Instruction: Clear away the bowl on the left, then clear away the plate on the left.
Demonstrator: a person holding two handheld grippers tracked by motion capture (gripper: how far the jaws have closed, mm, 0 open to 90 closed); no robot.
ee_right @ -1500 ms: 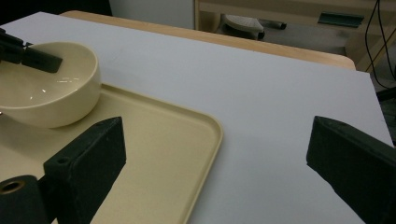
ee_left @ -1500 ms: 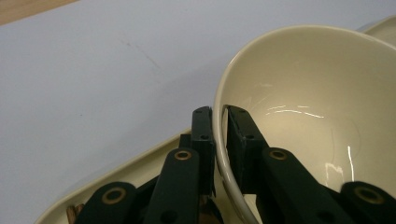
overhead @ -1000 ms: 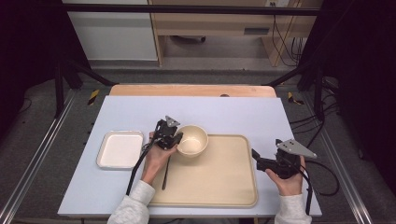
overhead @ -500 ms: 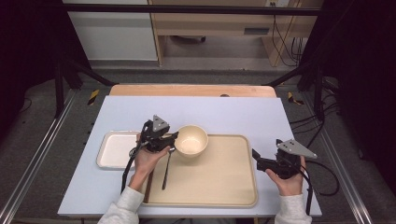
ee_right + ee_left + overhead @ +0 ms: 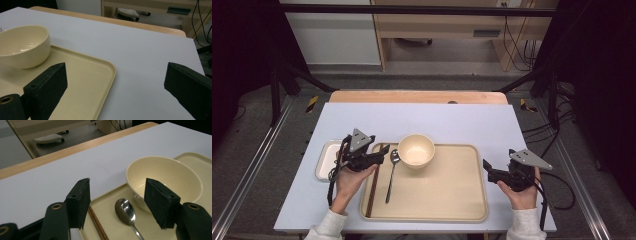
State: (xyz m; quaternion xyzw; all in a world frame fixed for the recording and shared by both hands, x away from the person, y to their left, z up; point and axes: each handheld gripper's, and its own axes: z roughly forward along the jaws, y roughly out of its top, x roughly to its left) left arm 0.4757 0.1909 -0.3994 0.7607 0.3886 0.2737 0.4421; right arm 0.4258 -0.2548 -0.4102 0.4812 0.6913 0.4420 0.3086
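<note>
- Bowl (image 5: 416,149) on far-left part of tray (image 5: 462,212), upright, empty
- Spoon (image 5: 392,172) just left of bowl, handle running toward person; chopsticks (image 5: 375,180) further left along tray's left rim, same long axis
- Left gripper (image 5: 382,158) at tray's left edge, just left of bowl, much nearer than other; jaws just been opening, now wide, nothing between
- Right gripper (image 5: 487,167) off tray's right edge, well apart from bowl, wide, empty
- Small white dish (image 5: 325,157) left of tray
- Likely next grab from left side
</note>
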